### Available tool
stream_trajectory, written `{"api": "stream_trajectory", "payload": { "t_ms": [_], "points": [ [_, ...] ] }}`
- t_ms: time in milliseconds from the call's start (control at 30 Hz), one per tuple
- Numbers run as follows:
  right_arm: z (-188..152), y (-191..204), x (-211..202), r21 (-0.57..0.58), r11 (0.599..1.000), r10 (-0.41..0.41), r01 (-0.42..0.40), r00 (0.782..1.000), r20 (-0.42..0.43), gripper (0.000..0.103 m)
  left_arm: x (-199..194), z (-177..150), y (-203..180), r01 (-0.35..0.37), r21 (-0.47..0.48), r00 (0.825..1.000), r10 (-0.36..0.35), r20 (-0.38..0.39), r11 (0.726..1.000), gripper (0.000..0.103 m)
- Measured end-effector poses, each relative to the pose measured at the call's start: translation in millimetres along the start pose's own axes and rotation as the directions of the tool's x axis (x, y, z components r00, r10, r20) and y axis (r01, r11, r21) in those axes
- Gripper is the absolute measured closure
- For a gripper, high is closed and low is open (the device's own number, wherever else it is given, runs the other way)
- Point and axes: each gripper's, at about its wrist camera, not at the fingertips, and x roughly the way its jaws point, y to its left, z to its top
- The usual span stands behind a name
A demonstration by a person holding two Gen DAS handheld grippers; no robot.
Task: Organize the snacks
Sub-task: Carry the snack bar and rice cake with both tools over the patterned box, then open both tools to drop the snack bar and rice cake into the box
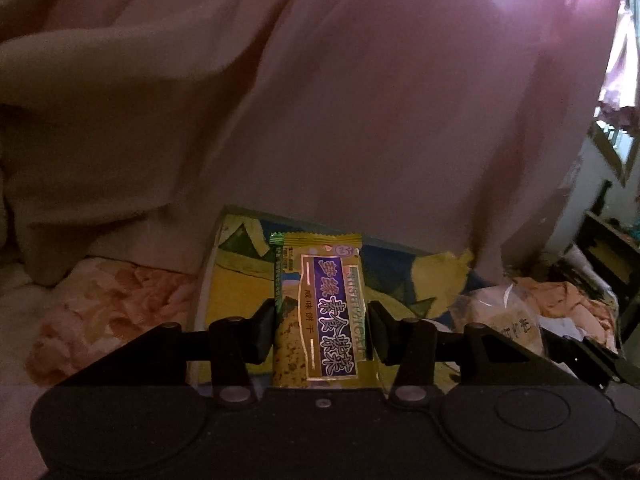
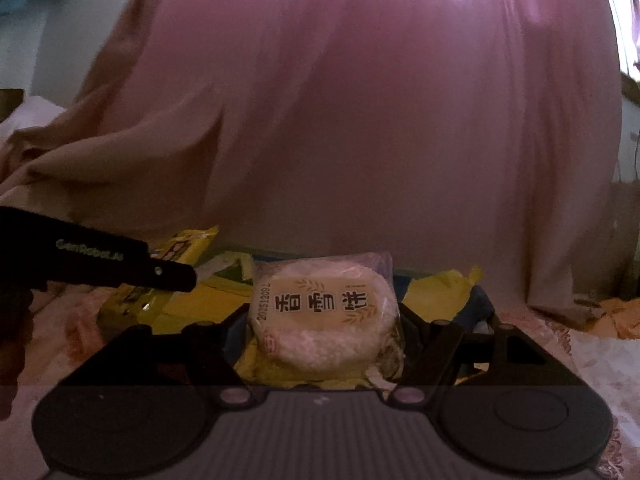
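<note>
My left gripper point(image 1: 322, 314) is shut on a yellow cracker packet point(image 1: 326, 276) with a purple label, held upright by its sides. My right gripper point(image 2: 322, 318) is shut on a round white pastry point(image 2: 320, 300) in a clear wrapper. Both hover over a yellow and blue patterned box point(image 1: 240, 280), also seen behind the pastry as the box point(image 2: 440, 292). In the right wrist view a black finger point(image 2: 168, 274) of the left gripper shows at the left with the yellow packet point(image 2: 132, 304). The left wrist view shows the pastry point(image 1: 504, 320) at the right.
A pink curtain point(image 1: 380, 100) hangs close behind the box and fills most of both views. Floral bedding point(image 1: 112, 312) lies to the left. Crumpled orange cloth point(image 1: 568, 296) and dark furniture point(image 1: 608, 252) sit at the right.
</note>
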Motion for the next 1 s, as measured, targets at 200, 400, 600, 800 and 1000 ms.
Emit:
{"api": "stream_trajectory", "payload": {
  "t_ms": [200, 400, 600, 800, 1000],
  "points": [
    [-5, -10, 31, 0.057, 0.998, -0.004, 0.009, 0.997, -0.079, 0.026, 31, 7, 1, -0.044, -0.01, 0.996, 0.043, -0.082, 0.999, 0.053],
    [-14, -5, 43, 0.059, 0.998, -0.001, 0.008, 0.994, -0.11, 0.026, 49, 0, -1, -0.059, 0.004, 0.989, 0.059, -0.136, 0.998, 0.053],
    [-19, -1, 53, 0.057, 0.998, 0.005, 0.004, 0.99, -0.144, 0.023, 55, -6, 0, -0.074, 0.006, 0.985, 0.074, -0.154, 0.997, 0.05],
    [-17, 0, 40, 0.071, 0.997, -0.001, 0.01, 0.992, -0.129, 0.012, 45, -1, -4, -0.062, -0.01, 0.989, 0.06, -0.133, 0.998, 0.031],
    [-9, -12, 6, 0.084, 0.996, -0.017, 0.02, 0.999, -0.041, 0.003, 12, 9, -6, -0.073, -0.037, 0.995, 0.071, -0.066, 0.997, 0.016]
  ]
}}
